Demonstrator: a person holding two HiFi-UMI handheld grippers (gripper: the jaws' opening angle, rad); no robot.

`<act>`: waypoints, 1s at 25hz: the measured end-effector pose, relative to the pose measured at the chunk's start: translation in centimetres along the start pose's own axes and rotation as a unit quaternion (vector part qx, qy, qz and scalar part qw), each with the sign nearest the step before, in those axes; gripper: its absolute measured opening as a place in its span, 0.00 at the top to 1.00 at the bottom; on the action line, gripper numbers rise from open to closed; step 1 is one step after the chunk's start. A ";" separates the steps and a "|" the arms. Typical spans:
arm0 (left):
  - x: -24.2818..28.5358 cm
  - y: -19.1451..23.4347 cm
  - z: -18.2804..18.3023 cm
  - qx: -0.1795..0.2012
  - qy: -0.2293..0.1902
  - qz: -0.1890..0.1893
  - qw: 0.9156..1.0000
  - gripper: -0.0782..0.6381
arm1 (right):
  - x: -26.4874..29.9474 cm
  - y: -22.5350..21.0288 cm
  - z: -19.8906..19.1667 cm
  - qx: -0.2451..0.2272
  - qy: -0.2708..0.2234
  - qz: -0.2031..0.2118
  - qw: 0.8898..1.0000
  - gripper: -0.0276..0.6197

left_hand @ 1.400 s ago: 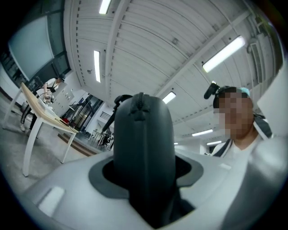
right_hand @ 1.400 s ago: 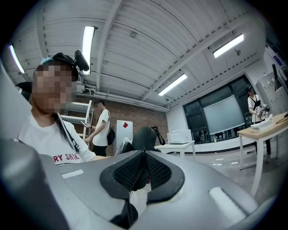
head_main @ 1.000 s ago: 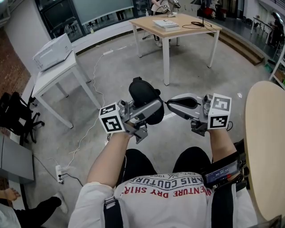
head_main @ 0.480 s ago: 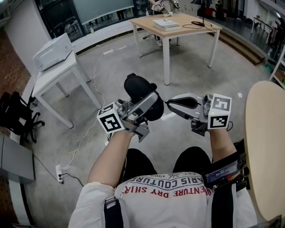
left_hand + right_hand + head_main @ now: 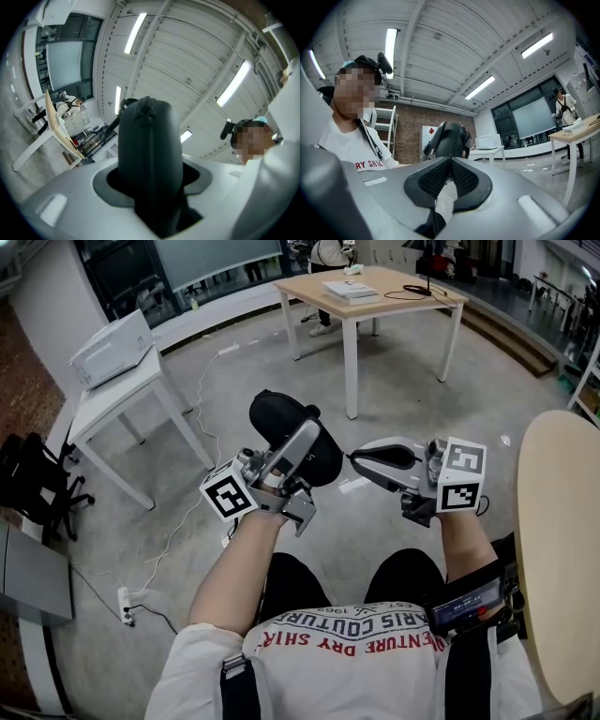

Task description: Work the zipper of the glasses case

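Both tools are closed: the left tool [image 5: 305, 442] is clenched on the black glasses case [image 5: 277, 418] in mid-air, the right tool [image 5: 353, 457] shut beside it. Probably light and stiff, the case is best worked by its zipper pull.

The glasses case [image 5: 286, 432] sits between the left tongs [image 5: 302, 444], tilted up and away, above the person's lap. The right tongs [image 5: 352, 457] point leftward at it, tips just beside its right edge; contact cannot be told. On the floor behind stands a surface [image 5: 394, 298] with a stack of books [image 5: 349, 290] on it. To the left, another surface [image 5: 112, 395] carries a printer [image 5: 111, 348]. A power strip [image 5: 123, 604] lies on the floor, lower left. A rounded tabletop [image 5: 553, 549] lies at the right.
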State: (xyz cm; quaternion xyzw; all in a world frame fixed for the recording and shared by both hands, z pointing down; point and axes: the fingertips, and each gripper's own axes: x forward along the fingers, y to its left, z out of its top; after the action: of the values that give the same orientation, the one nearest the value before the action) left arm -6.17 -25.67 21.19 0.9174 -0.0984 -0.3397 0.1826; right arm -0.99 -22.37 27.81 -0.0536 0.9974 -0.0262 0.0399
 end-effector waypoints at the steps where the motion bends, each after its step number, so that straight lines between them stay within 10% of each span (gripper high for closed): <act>1: 0.0 0.0 0.3 -0.007 -0.010 -0.001 1.000 0.54 | 0.0 0.0 -0.1 0.001 0.000 0.000 1.000 0.93; 25: -1.5 1.6 3.8 -0.071 -0.136 0.030 0.988 0.54 | 1.9 0.5 -1.6 0.058 -0.040 0.009 0.997 0.93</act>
State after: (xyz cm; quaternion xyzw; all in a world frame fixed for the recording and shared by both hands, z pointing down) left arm -9.91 -27.71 20.10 0.8440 -0.1259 -0.4617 0.2421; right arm -3.05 -22.05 29.24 -0.0436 0.9922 -0.0813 0.0834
